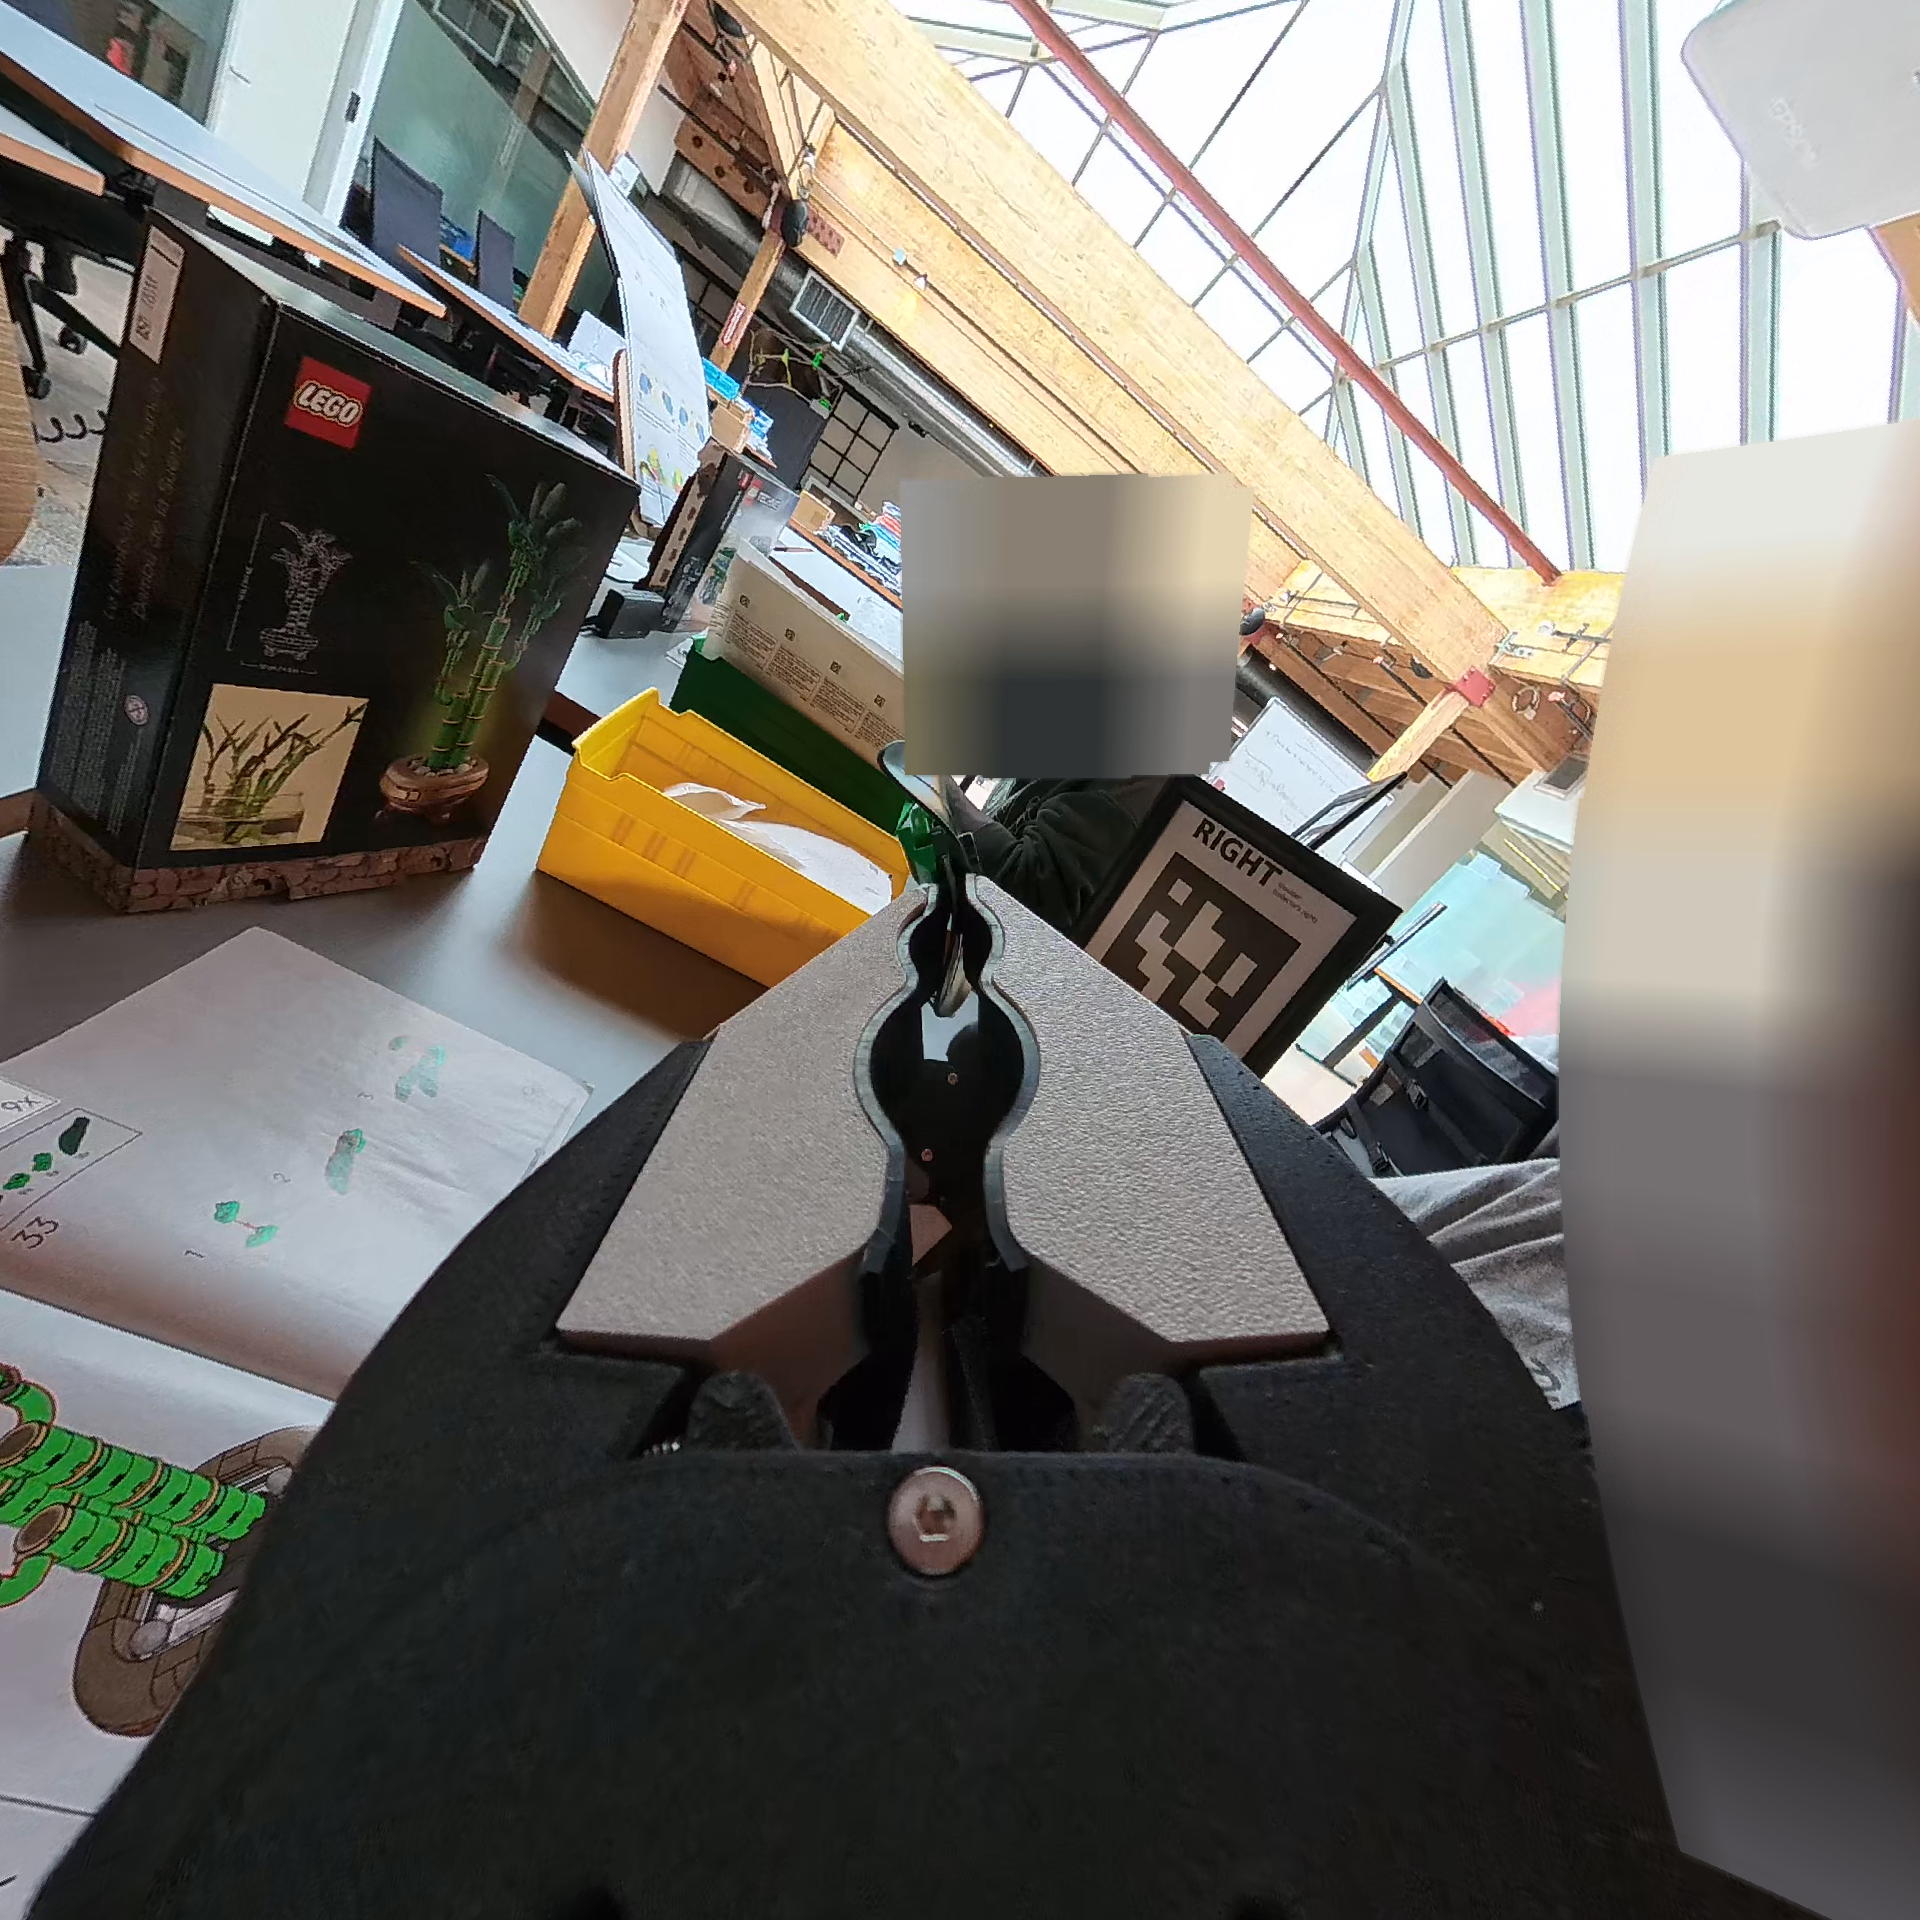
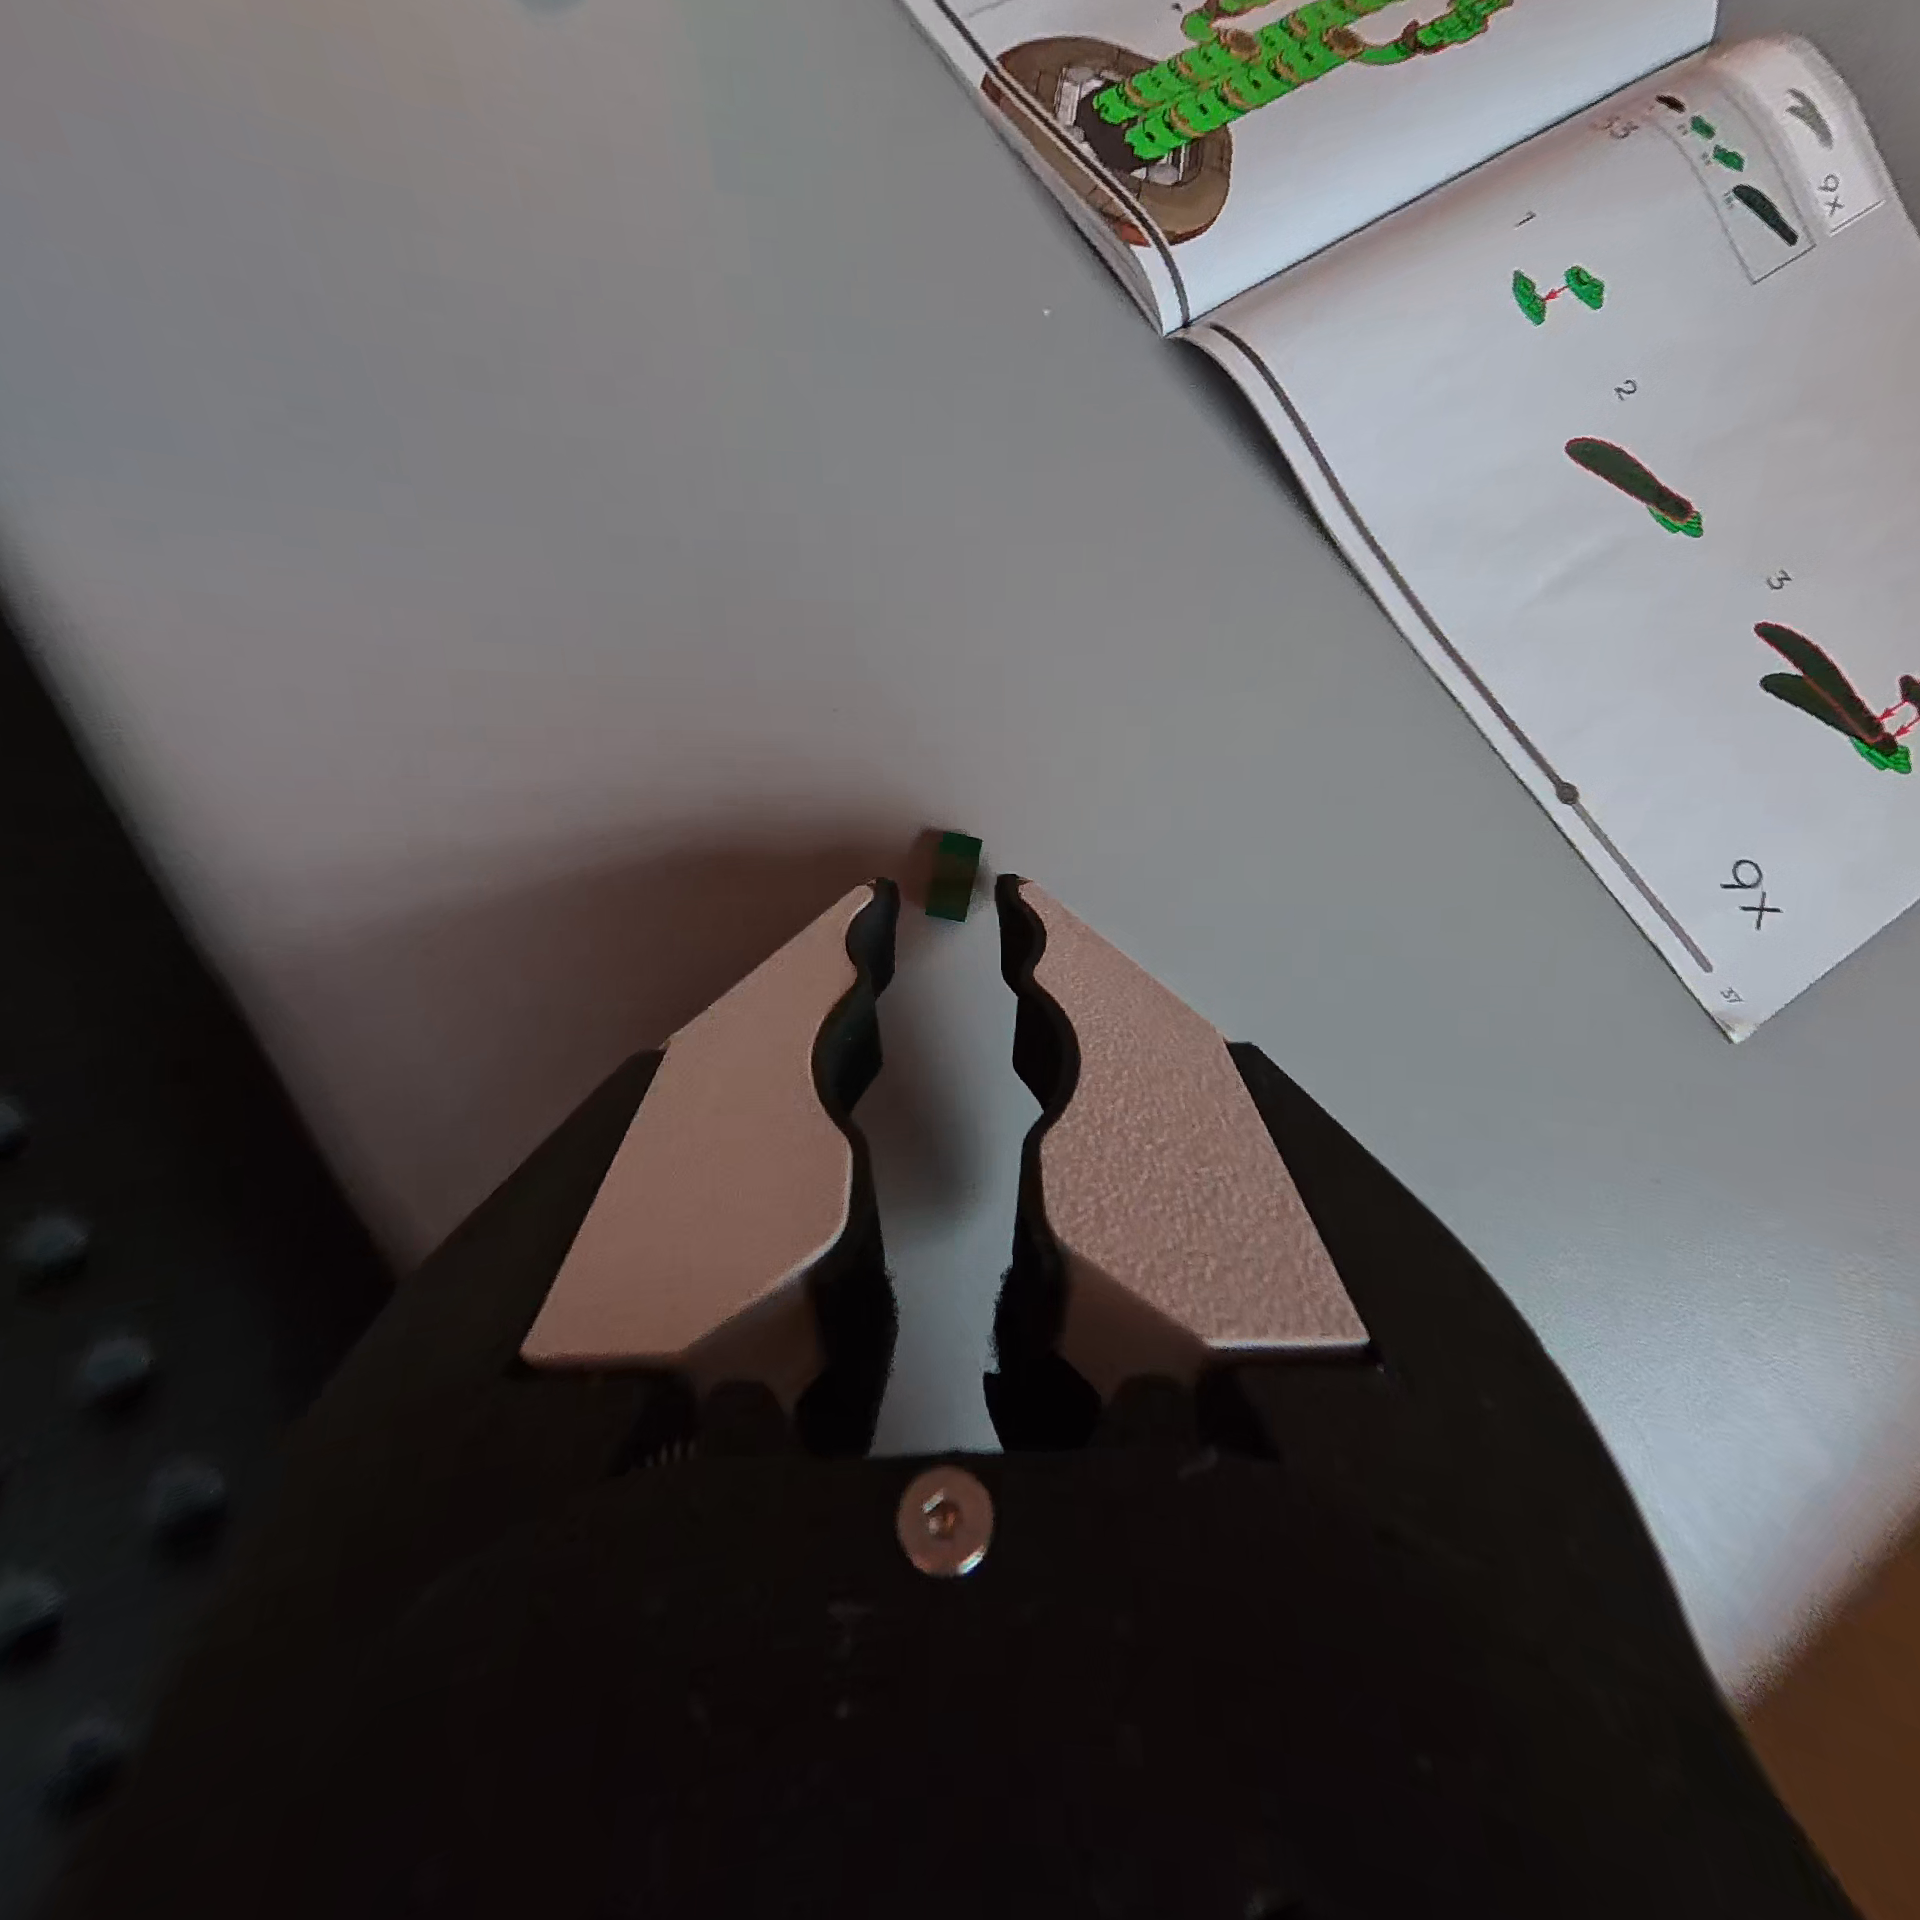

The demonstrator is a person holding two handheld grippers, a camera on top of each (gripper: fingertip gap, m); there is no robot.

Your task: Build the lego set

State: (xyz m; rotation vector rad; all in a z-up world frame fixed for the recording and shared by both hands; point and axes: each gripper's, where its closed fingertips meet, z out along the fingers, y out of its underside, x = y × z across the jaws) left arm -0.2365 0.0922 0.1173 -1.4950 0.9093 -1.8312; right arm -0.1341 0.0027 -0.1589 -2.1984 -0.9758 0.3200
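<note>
Blurring green piece [image 2: 953, 876] just beyond right gripper [image 2: 943, 885] tips.

A grey counter [image 2: 520, 468] carries an open instruction booklet [image 2: 1558, 499], a small green Lego piece [image 2: 953, 876] near it, a dark Lego box [image 1: 301, 613] standing upright, and a yellow bin [image 1: 665, 821] beside the box.

Small green piece [image 2: 952, 878] beyond the right claw [image 2: 943, 885] blurred, perhaps two stacked bricks.

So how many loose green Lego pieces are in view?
2: a small green piece on the table just beyond the right gripper, and one clamped in the left gripper. Others may be hidden.
</note>
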